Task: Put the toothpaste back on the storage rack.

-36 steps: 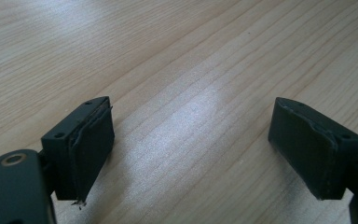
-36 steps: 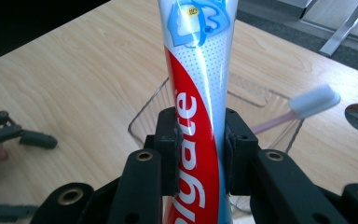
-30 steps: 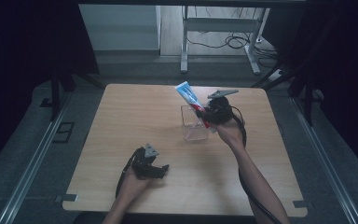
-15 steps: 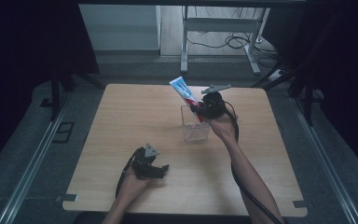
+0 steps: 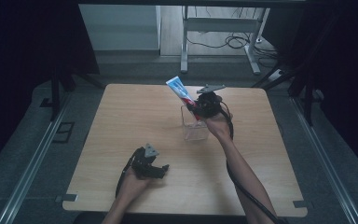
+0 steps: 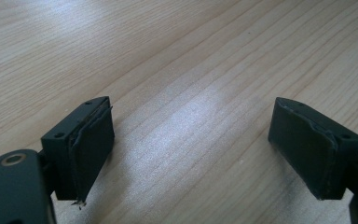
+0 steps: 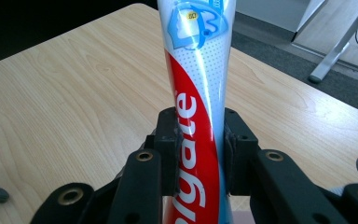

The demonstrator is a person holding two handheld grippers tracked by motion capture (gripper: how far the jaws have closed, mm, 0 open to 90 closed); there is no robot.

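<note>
The right gripper (image 5: 199, 108), jaws clamped on a toothpaste tube (image 5: 181, 91), hangs over the clear box (image 5: 194, 126) near the table's far middle. The tube's long axis slants up and away to the left, its lower end just above the box's open top, so the drop looks short and downward. The left gripper (image 5: 154, 168) rests well apart near the front edge, jaws spread on nothing. Beyond the pale wooden table (image 5: 121, 121), grey floor, a desk frame (image 5: 216, 28) and cables sit in a dim room.
</note>
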